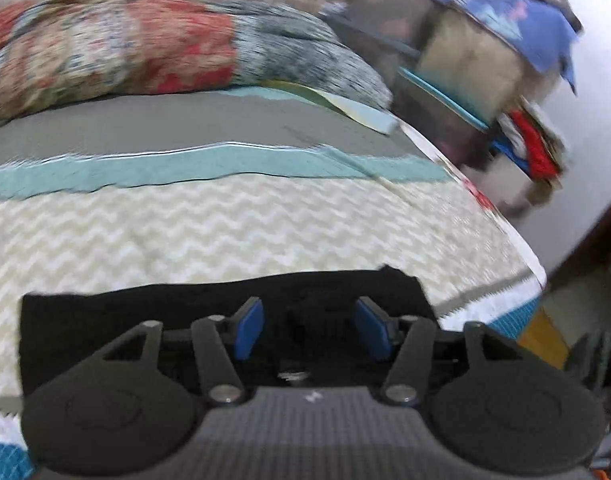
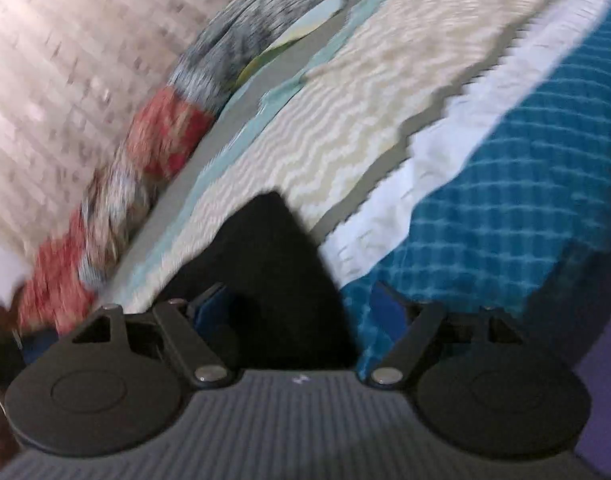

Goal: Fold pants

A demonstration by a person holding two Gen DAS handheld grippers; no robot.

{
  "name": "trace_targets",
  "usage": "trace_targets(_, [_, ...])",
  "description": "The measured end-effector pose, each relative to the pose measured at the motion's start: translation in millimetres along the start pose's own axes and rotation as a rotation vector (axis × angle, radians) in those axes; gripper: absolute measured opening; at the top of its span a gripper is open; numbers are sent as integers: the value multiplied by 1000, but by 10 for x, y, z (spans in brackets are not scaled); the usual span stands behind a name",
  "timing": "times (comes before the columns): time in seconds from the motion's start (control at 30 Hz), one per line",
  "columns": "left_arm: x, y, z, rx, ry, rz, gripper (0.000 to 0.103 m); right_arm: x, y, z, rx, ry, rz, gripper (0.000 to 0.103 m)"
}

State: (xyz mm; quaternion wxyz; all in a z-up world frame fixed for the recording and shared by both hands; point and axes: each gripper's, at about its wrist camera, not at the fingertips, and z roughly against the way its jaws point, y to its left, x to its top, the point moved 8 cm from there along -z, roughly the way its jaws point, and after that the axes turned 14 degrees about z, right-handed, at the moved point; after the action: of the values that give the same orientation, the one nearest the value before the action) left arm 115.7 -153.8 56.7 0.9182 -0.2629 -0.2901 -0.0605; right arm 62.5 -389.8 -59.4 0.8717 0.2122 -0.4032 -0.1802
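Observation:
The black pants [image 1: 105,312] lie on the patterned bedspread [image 1: 225,232], as a flat dark rectangle under my left gripper [image 1: 309,330]. Its blue pads [image 1: 247,330] stand apart, open, just above the cloth. In the right wrist view a corner of the black pants [image 2: 273,264] points away between my right gripper's fingers. The right gripper [image 2: 301,320] is open, its blue pads [image 2: 387,312] wide apart over the cloth. Both views are motion-blurred.
A floral quilt roll [image 1: 117,48] lies along the back of the bed against a patterned wall. Stacked storage boxes with clothes [image 1: 465,60] stand beyond the bed's right edge. A teal checked part of the spread [image 2: 505,200] lies at the right.

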Motion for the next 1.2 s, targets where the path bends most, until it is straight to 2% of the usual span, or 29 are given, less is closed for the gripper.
trace_targets(0.03, [-20, -68, -50, -1, 14, -13, 60, -31, 63, -35, -8, 34, 30, 39])
trace_targets(0.07, [-49, -152, -93, 4, 34, -21, 66, -67, 121, -50, -35, 65, 46, 35])
trace_targets(0.1, [-54, -225, -164, 15, 59, -23, 77, -65, 184, -13, -49, 68, 72, 28])
trace_targets(0.2, [-88, -441, -270, -6, 100, -25, 97, -33, 616, 130, -60, 13, 275, 26])
trace_targets(0.3, [-117, -673, -340, -28, 118, -75, 103, -109, 1058, 265, -55, -35, 472, 25])
trace_targets(0.37, [-165, -759, -386, -14, 119, -113, 103, -193, 1228, 300, -57, -55, 588, 25])
trace_targets(0.43, [-179, -788, -442, 5, 118, -127, 94, -241, 1441, 244, -47, -65, 663, 25])
trace_targets(0.47, [-204, -772, -468, 20, 120, -136, 63, -278, 1516, 262, -37, -71, 694, 25])
trace_targets(0.5, [-225, -739, -487, 36, 136, -140, 27, -308, 1596, 273, -31, -80, 724, 25])
trace_targets(0.53, [-228, -677, -492, 59, 148, -135, 18, -327, 1658, 292, -27, -91, 752, 25])
trace_targets(0.6, [-193, -545, -429, 50, 134, -86, 15, -351, 1745, 308, -29, -104, 780, 26])
trace_targets(0.67, [-127, -406, -315, 28, 122, -21, 14, -331, 1713, 311, -22, -110, 758, 32])
trace_targets(0.7, [-100, -345, -258, 14, 119, 5, 14, -333, 1704, 321, -24, -126, 740, 47])
trace_targets(0.73, [-69, -275, -193, 0, 109, 30, 14, -333, 1675, 323, -30, -136, 727, 68])
trace_targets(0.77, [-33, -229, -157, -7, 104, 48, 14, -347, 1643, 316, -37, -133, 726, 72])
trace_targets(0.83, [8, -105, -66, -26, 103, 96, 14, -397, 1641, 207, -35, -112, 734, 69])
trace_targets(0.87, [23, -44, -22, -36, 104, 119, 14, -428, 1651, 129, -36, -85, 741, 62])
trace_targets(0.9, [34, 29, 35, -46, 104, 143, 14, -446, 1681, 69, -29, -62, 746, 32])
trace_targets(0.93, [54, 82, 89, -53, 94, 157, 14, -442, 1737, 69, -17, -49, 750, 19])
trace_targets(1.07, [194, 385, 495, -90, 3, 204, 14, -399, 2173, 240, 58, -115, 824, 18])
trace_targets(1.2, [304, 817, 862, -98, -73, 283, 14, -516, 2707, 303, 168, -127, 924, 18])
